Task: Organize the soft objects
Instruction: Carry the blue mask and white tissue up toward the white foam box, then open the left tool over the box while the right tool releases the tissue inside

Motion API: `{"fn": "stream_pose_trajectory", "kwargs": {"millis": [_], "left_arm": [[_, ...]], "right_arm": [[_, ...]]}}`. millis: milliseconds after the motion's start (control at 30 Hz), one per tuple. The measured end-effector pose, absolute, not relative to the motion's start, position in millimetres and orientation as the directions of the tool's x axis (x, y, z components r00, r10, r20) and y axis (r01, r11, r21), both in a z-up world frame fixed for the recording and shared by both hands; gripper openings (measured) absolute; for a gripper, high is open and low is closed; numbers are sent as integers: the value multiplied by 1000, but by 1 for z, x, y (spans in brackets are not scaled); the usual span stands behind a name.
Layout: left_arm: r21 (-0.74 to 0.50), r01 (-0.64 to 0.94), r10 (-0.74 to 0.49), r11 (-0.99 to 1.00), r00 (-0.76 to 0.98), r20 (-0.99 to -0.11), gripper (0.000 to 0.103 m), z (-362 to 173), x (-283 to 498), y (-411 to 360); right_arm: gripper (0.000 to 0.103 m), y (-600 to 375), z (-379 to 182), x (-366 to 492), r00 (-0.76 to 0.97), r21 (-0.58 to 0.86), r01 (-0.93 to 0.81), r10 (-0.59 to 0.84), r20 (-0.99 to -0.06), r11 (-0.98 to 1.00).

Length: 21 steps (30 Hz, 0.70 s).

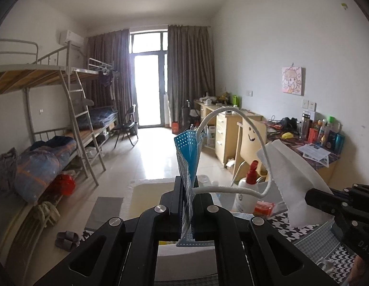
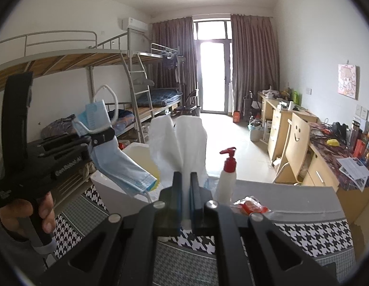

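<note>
Right now both grippers are up in the air over the counter (image 2: 291, 197), each loaded. Left gripper (image 1: 188, 211) has its fingers pinched tight on a blue face mask (image 1: 188, 152), which stands up from the grip, white ear loop (image 1: 234, 112) arcing off toward 2 o'clock. Right gripper (image 2: 186, 197) has its fingers nearly closed on a white tissue (image 2: 178, 140) that fans upward at 12 o'clock. White bin (image 2: 117, 190) sits just below the mask, at 9 o'clock from the right fingers, likely the drop spot. To do it well: bring each item low over the bin before opening, keep the ear loop from snagging the tissue or the other gripper, and open fully so thin material doesn't cling. Counter has a black-and-white houndstooth cover (image 2: 310, 236); a red-capped pump bottle (image 2: 228, 174) and a red packet (image 2: 252, 206) sit at 1 o'clock. Room is a dorm: bunk beds (image 2: 77, 59) at 10 o'clock, curtained balcony door (image 2: 211, 76) at 12, cluttered desks (image 2: 327, 147) at 3.
</note>
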<state>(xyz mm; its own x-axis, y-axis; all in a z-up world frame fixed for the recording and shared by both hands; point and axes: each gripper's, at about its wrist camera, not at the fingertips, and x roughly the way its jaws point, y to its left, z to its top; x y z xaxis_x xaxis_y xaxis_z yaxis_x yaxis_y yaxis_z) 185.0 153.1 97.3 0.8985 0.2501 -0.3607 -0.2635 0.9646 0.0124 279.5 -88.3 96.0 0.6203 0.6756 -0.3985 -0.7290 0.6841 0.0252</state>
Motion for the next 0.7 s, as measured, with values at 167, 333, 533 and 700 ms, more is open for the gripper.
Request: {"fn": "stream_pose_trajectory", "kwargs": {"millis": [167, 333, 533, 700], "left_arm": [[23, -297, 284, 955, 887, -364, 5, 97, 190, 160], [11, -317, 297, 948, 872, -388, 5, 93, 199, 170], [4, -337, 307, 941, 852, -425, 5, 82, 212, 181], [4, -341, 304, 940, 834, -461, 5, 72, 219, 185]], "right_arm": [[8, -80, 97, 282, 601, 32, -746, 692, -400, 665], [8, -72, 97, 286, 595, 27, -752, 695, -404, 659], [8, -66, 97, 289, 588, 28, -757, 700, -407, 652], [8, -54, 96, 290, 581, 19, -762, 697, -421, 647]]}}
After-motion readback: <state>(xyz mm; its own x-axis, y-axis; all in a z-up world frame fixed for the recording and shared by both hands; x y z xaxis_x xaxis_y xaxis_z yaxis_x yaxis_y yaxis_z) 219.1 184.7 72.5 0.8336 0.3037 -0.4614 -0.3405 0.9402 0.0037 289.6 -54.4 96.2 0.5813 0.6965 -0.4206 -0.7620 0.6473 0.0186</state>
